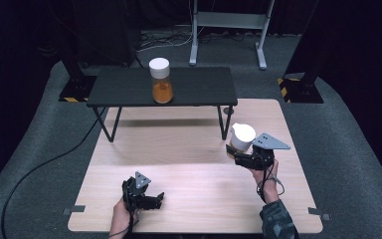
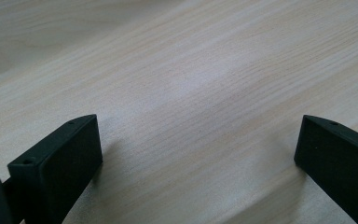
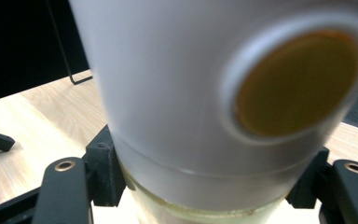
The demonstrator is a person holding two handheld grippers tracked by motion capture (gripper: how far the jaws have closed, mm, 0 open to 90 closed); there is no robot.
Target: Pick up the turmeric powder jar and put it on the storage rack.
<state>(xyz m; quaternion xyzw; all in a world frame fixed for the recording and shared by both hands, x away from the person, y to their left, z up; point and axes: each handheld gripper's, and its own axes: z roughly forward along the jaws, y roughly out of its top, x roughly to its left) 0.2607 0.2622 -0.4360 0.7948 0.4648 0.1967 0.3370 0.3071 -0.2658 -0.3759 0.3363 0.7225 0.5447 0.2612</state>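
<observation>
From the high view, the right hand-held gripper (image 1: pixel 239 153) pinches a white-capped jar (image 1: pixel 241 137) above the light wooden bench (image 1: pixel 189 149), near its right edge. The left hand-held gripper (image 1: pixel 151 199) rests near the front edge, jaws spread. A second white-lidded jar of orange powder (image 1: pixel 161 80) stands on the black shelf (image 1: pixel 129 89).

In the left gripper view, the spread jaws frame bare wood (image 2: pixel 191 93).

In the right gripper view, the jaws clamp the jar (image 3: pixel 205 93) below its cap.

Left gripper (image 1: pixel 154 198): lower left of centre in high view, held by left hand (image 1: pixel 122 215) entering from bottom edge; jaws spread wide, nothing between them, tips pointing toward right of frame. Right gripper (image 1: pixel 235 152): right of centre, raised, held by right hand (image 1: pixel 266 174), sleeved forearm entering from bottom right; jaws clamped on white-capped container (image 1: pixel 241 137), tips pointing toward upper left.
</observation>
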